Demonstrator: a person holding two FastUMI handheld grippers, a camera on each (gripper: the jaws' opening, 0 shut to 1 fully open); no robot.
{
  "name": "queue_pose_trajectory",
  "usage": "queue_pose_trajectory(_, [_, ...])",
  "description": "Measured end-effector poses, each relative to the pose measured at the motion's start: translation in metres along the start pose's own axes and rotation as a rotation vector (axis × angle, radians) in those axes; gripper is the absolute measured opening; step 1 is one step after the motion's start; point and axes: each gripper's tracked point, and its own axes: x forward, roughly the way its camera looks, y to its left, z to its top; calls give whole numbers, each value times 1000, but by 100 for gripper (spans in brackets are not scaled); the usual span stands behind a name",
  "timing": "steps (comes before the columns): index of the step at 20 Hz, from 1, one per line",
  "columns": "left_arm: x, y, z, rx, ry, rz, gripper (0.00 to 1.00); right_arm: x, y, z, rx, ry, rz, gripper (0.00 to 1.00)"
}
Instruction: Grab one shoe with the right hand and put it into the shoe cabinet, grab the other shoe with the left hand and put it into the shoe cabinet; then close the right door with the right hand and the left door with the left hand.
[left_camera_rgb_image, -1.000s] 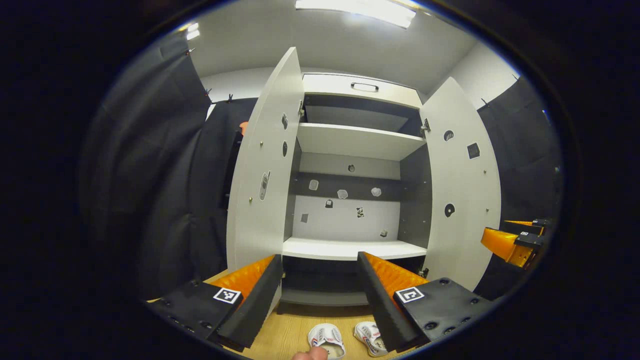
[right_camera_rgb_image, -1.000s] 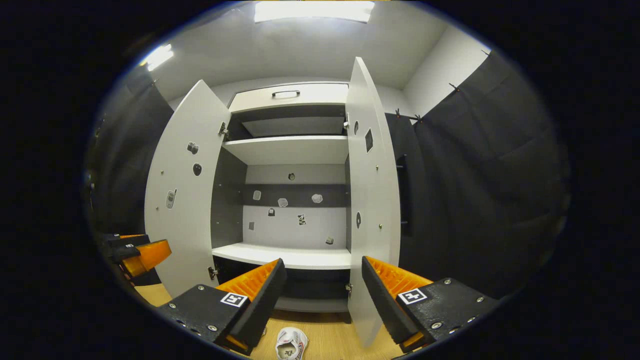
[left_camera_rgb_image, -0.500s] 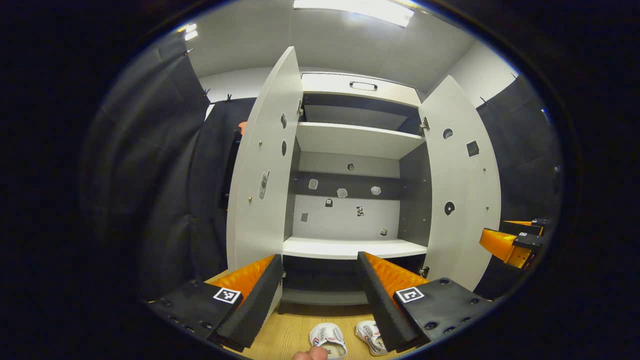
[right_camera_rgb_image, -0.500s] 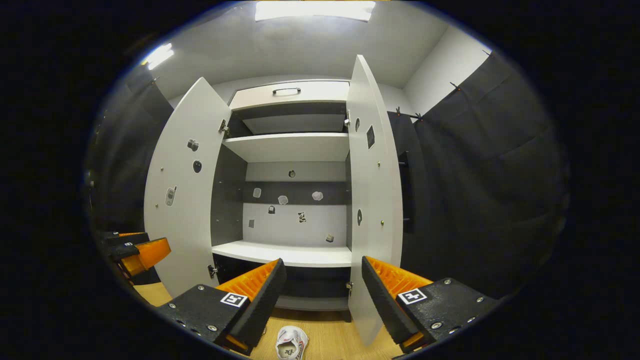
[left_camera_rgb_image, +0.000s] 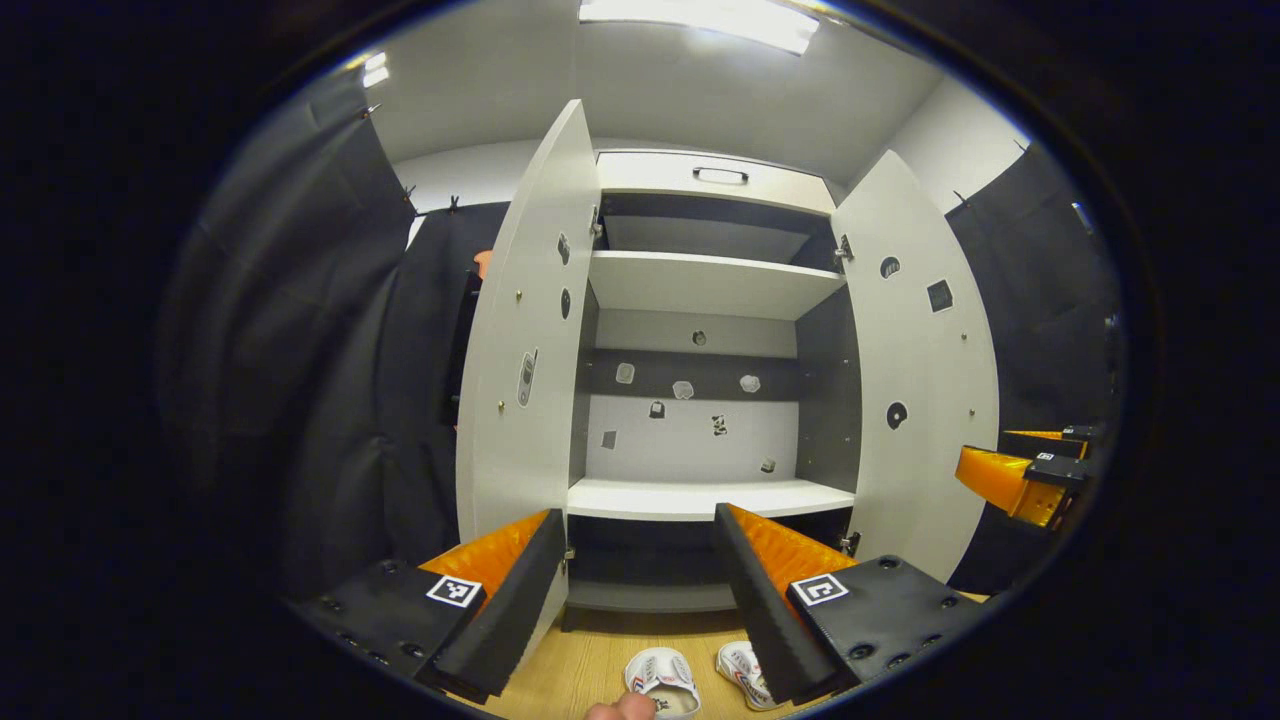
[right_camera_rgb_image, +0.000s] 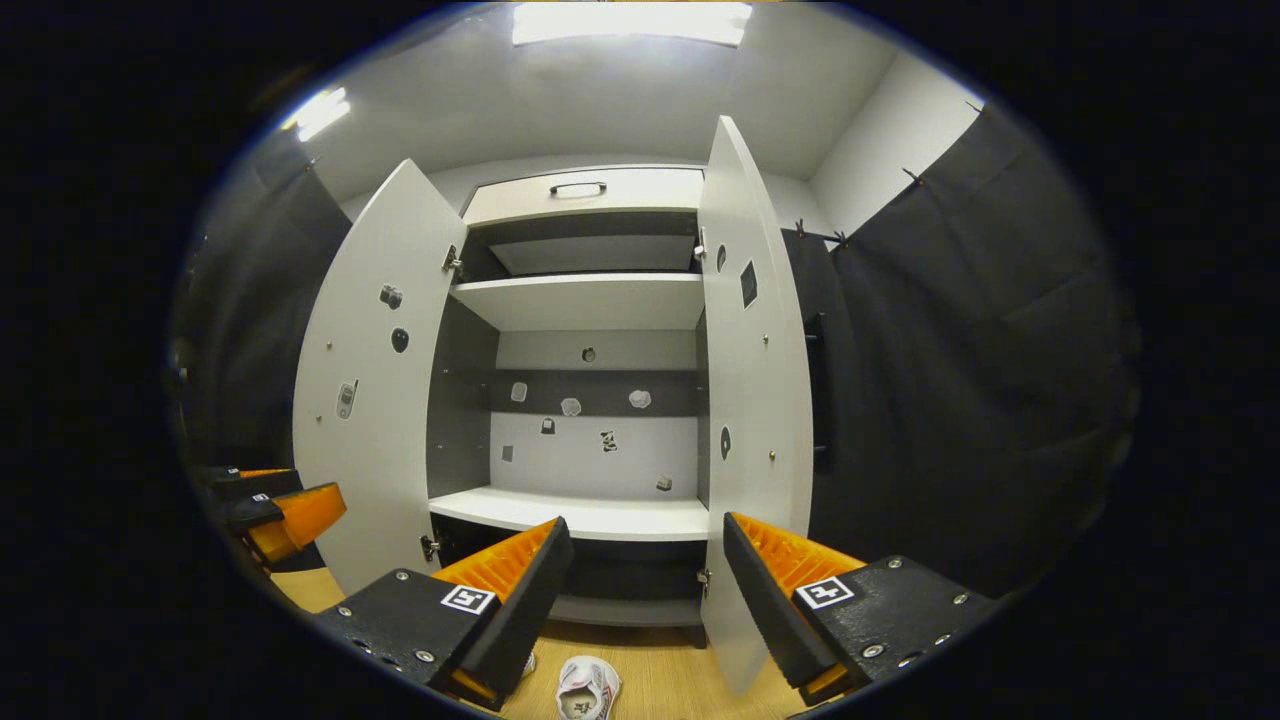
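Shoe cabinet (left_camera_rgb_image: 700, 290) stands with left door (left_camera_rgb_image: 525, 330) and right door (left_camera_rgb_image: 920, 370) both swung wide. Two shoes (left_camera_rgb_image: 665, 680) lie side by side on the wooden floor (left_camera_rgb_image: 580, 660) before it. Left gripper (left_camera_rgb_image: 640, 590) and right gripper (right_camera_rgb_image: 645, 595) face the shelves, jaws apart, holding nothing.

A staged recording booth, not a home: black cloth (right_camera_rgb_image: 960, 380) clipped up along white walls, a strip light (right_camera_rgb_image: 630, 20) overhead, and a lone white shoe cabinet (left_camera_rgb_image: 700, 300) standing open on a wood-look floor (left_camera_rgb_image: 590, 660).
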Motion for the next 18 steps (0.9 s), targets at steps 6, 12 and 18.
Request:
queue_pose_trajectory(6, [-4,5,2,6,0,11,96,8,10,-1,-7,-5,26,93])
queue_pose_trajectory(12, [-8,10,6,9,-4,23,96,25,27,-29,-44,18,80,93])
queue_pose_trajectory(18, [-14,15,6,19,-12,42,96,37,36,-120,-109,143,89,94])
